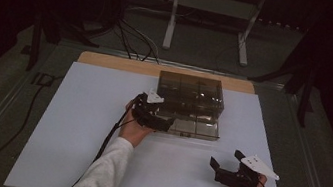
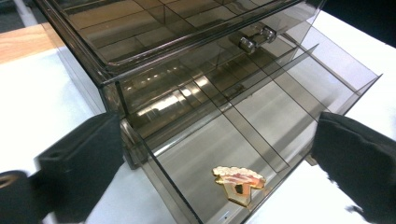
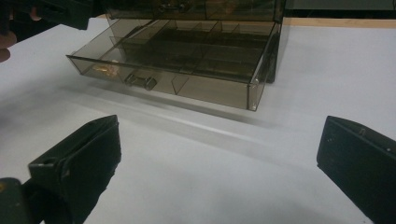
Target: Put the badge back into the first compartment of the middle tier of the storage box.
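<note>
Two grippers worked at a white table [image 1: 69, 149] that carried a smoky, see-through drawer box [image 1: 191, 91] toward its far edge. The box's lower drawer [image 2: 261, 126] stood pulled out toward the person, its dividers splitting it into compartments. In the left front corner compartment, as the high view had it, a small gold-and-pink brooch [image 2: 238, 183] lay flat on the drawer floor, free of any grip; the right gripper view caught it as a gold glint [image 3: 103, 69] behind the drawer's front wall, beside the metal handle [image 3: 138, 81].

The left gripper [image 1: 162, 121] hovered at the drawer's left front corner, jaws spread wide on either side of that corner, with the brooch lying below and between them but touched by neither pad. The right gripper [image 1: 227, 162] sat well apart, near the table's near right edge, pointed toward the drawer, its jaws likewise spread wide with only bare tabletop between them.
</note>
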`<state>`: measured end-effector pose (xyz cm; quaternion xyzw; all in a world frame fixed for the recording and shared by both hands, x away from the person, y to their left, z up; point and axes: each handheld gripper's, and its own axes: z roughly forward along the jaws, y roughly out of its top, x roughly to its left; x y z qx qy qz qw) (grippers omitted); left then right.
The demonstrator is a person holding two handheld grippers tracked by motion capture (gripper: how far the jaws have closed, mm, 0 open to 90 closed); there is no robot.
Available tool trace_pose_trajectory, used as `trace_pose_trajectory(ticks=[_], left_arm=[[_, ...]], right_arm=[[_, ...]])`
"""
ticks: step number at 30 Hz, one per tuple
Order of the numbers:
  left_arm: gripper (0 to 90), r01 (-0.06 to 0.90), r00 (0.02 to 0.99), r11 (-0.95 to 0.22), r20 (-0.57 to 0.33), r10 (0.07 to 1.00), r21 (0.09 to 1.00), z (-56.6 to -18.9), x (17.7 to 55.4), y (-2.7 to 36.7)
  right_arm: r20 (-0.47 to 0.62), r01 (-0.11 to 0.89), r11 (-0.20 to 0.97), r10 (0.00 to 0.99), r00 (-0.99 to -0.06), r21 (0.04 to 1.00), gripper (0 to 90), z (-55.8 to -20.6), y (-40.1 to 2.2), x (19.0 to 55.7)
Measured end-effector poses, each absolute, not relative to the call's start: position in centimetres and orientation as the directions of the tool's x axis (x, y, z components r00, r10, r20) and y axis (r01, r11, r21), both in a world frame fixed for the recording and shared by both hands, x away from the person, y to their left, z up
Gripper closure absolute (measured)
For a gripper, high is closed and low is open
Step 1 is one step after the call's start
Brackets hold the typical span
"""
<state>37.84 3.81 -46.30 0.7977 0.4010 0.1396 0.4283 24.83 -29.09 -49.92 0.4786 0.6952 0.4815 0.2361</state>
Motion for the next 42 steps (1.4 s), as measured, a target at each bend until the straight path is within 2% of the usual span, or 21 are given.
trace_pose_trajectory(ticks=[5,42], left_arm=[[0.6,0.514,0.643,-0.318,-0.112,0.758,0.797,-46.2,37.8,3.9],[2.1,0.486,0.713,-0.344,-0.137,0.687,0.804,-46.6,36.2,3.1]], right_arm=[[0.133,0.437,0.077,0.893,-0.429,0.896,0.0,-49.9,-29.1,24.8],[0.136,0.438,0.074,0.893,-0.428,0.896,0.0,-49.9,-29.2,24.8]])
